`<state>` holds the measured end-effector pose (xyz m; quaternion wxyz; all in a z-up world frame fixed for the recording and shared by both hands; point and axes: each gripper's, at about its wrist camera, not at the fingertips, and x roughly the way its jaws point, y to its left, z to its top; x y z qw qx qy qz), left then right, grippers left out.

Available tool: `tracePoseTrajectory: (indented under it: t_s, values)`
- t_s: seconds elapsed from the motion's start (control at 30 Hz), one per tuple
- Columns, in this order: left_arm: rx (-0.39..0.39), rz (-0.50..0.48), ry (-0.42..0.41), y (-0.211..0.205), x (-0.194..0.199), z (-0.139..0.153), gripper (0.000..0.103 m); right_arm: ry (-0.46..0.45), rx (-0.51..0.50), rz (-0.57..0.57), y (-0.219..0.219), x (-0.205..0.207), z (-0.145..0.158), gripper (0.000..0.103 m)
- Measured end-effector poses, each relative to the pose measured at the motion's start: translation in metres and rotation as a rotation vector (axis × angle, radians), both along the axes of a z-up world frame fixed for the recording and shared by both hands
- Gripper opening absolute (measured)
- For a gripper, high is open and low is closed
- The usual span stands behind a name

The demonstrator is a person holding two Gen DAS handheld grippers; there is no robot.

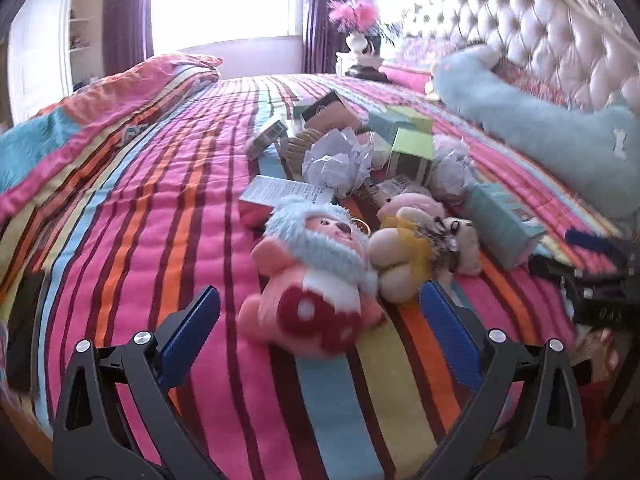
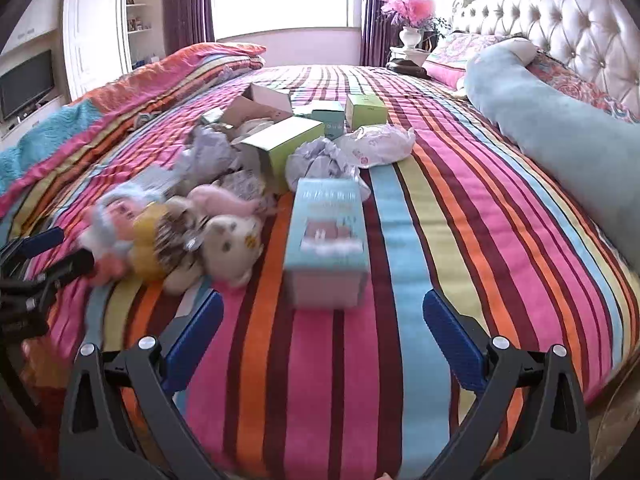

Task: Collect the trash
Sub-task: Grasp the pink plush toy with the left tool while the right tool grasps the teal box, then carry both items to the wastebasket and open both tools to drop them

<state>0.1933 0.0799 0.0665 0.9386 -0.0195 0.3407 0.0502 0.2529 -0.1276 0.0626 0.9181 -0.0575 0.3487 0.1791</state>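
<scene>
Both grippers over striped bedspread (image 2: 400,240), fingers apart, empty: left gripper (image 1: 320,312) facing pink doll (image 1: 316,276), right gripper (image 2: 323,316) near blue box (image 2: 326,240); crumpled paper (image 1: 334,160) behind.

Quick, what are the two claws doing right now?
Left claw: open, holding nothing.
Right claw: open, holding nothing.

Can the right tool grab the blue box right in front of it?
Probably yes. The right tool is open, and the blue box lies straight ahead on the striped bedspread with nothing between them. The plush toys sit off to its left side.
</scene>
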Motion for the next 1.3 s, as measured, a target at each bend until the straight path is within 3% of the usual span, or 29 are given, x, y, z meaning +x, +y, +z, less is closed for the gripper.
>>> tracePoseTrajectory:
  t_s: [0.3, 0.33, 0.37, 0.4, 0.57, 0.8, 0.9, 0.93, 0.97, 1.03, 1.13, 1.23, 1.3]
  values:
    - [0.043, -0.032, 0.072, 0.018, 0.029, -0.026, 0.096, 0.059, -0.001, -0.007, 0.004, 0.040, -0.015, 0.094]
    - [0.037, -0.040, 0.074, 0.019, 0.030, -0.026, 0.088, 0.066, -0.007, -0.007, 0.006, 0.043, -0.016, 0.083]
    - [0.018, -0.071, 0.076, 0.019, 0.031, -0.026, 0.078, 0.071, -0.007, -0.003, 0.006, 0.046, -0.017, 0.059]
    - [-0.026, -0.113, 0.077, 0.020, 0.032, -0.026, 0.060, 0.086, 0.003, 0.007, 0.006, 0.047, -0.019, 0.046]
    - [-0.022, -0.112, 0.054, 0.016, 0.019, -0.021, 0.057, 0.116, 0.063, 0.040, -0.005, 0.040, -0.017, 0.046]
    - [-0.110, -0.115, -0.032, 0.025, -0.020, 0.012, 0.057, 0.097, 0.155, 0.056, -0.022, 0.018, 0.013, 0.046]
    - [-0.135, -0.148, -0.084, 0.018, -0.057, 0.034, 0.057, 0.069, 0.189, 0.098, -0.029, -0.012, 0.030, 0.046]
    - [-0.137, -0.165, -0.098, 0.014, -0.072, 0.039, 0.057, 0.053, 0.210, 0.137, -0.035, -0.045, 0.037, 0.046]
    - [-0.141, -0.186, -0.108, 0.007, -0.097, 0.044, 0.057, 0.053, 0.210, 0.137, -0.035, -0.045, 0.037, 0.046]
    - [-0.143, -0.206, -0.105, -0.003, -0.128, 0.045, 0.057, 0.063, 0.232, 0.184, -0.041, -0.083, 0.036, 0.046]
    - [-0.174, -0.258, -0.022, -0.026, -0.182, 0.023, 0.057, 0.153, 0.243, 0.251, -0.046, -0.142, 0.015, 0.046]
    - [-0.230, -0.284, 0.158, -0.049, -0.216, -0.034, 0.057, 0.316, 0.215, 0.279, -0.043, -0.186, -0.032, 0.046]
    - [-0.244, -0.278, 0.310, -0.067, -0.224, -0.087, 0.057, 0.449, 0.170, 0.265, -0.038, -0.204, -0.080, 0.046]
